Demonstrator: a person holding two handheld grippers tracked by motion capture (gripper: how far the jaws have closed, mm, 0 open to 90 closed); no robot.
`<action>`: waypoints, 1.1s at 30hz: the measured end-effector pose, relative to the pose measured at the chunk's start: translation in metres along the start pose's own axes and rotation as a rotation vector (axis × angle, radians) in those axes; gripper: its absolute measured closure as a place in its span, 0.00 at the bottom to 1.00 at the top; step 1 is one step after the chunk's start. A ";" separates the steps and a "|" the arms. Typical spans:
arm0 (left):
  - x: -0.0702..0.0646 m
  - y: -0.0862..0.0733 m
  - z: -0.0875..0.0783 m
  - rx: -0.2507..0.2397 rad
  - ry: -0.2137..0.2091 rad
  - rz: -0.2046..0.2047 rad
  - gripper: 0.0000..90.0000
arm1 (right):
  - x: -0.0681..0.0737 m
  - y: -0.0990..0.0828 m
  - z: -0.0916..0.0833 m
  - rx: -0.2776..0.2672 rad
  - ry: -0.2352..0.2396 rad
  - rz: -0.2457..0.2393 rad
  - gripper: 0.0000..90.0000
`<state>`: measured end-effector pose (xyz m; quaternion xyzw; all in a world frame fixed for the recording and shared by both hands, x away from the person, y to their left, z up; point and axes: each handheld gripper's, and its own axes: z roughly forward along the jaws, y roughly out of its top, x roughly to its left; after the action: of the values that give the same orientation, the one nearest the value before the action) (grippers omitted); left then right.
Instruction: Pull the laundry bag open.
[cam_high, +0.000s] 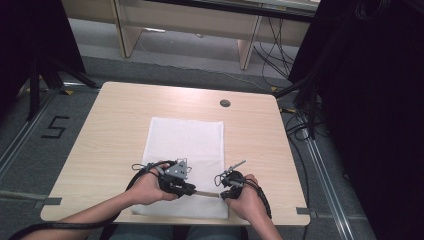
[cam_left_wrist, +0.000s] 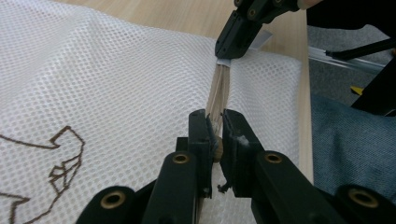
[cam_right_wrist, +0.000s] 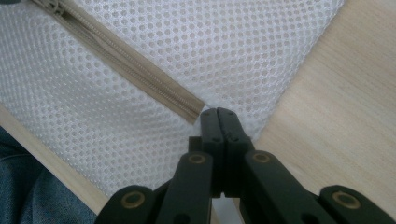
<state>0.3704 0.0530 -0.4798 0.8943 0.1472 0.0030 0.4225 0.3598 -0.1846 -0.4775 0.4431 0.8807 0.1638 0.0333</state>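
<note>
**Visitor:** What are you working on here?

**Me:** A white mesh laundry bag (cam_high: 186, 150) lying flat on the wooden table (cam_high: 100, 130), in the middle of the high view. Its beige zipper (cam_right_wrist: 126, 58) runs along the edge nearest me, low in that frame, between my two hands.

**Visitor:** And what are your tools doing?

**Me:** My left gripper (cam_left_wrist: 214, 128) is pinching the zipper. In its own view the beige tape runs up from between the jaws, which are pressed nearly together on it with something small and tan, probably the slider, caught between them. My right gripper (cam_right_wrist: 218, 114) has its jaws pressed tight together on the corner of the mesh, right where the zipper ends. In the left gripper view you see it again at the upper centre, clamping that far end.

**Visitor:** So how far along are you?

**Me:** I judge it early or mid-way. Both grips are set: one end anchored, the other on the zipper. The teeth in the right gripper view, running from the upper left toward the centre, look meshed, so that stretch is closed. Whether I am about to open it or have just closed it I can't tell from this. The bag lies flat and looks empty.

**Visitor:** What's left?

**Me:** Running the slider along the tape while the right holds the corner taut, then letting go with both.
</note>
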 end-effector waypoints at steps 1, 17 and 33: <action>-0.001 -0.001 -0.001 -0.001 0.002 -0.027 0.91 | 0.000 0.000 0.000 0.004 0.000 0.009 1.00; 0.000 -0.003 -0.005 0.005 0.008 -0.005 0.91 | 0.000 0.000 0.000 -0.004 0.002 -0.007 1.00; -0.001 -0.006 -0.009 -0.002 0.004 -0.031 0.91 | 0.000 0.000 0.000 0.003 -0.003 0.001 1.00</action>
<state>0.3665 0.0631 -0.4784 0.8916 0.1619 -0.0018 0.4230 0.3597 -0.1848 -0.4775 0.4439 0.8806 0.1621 0.0338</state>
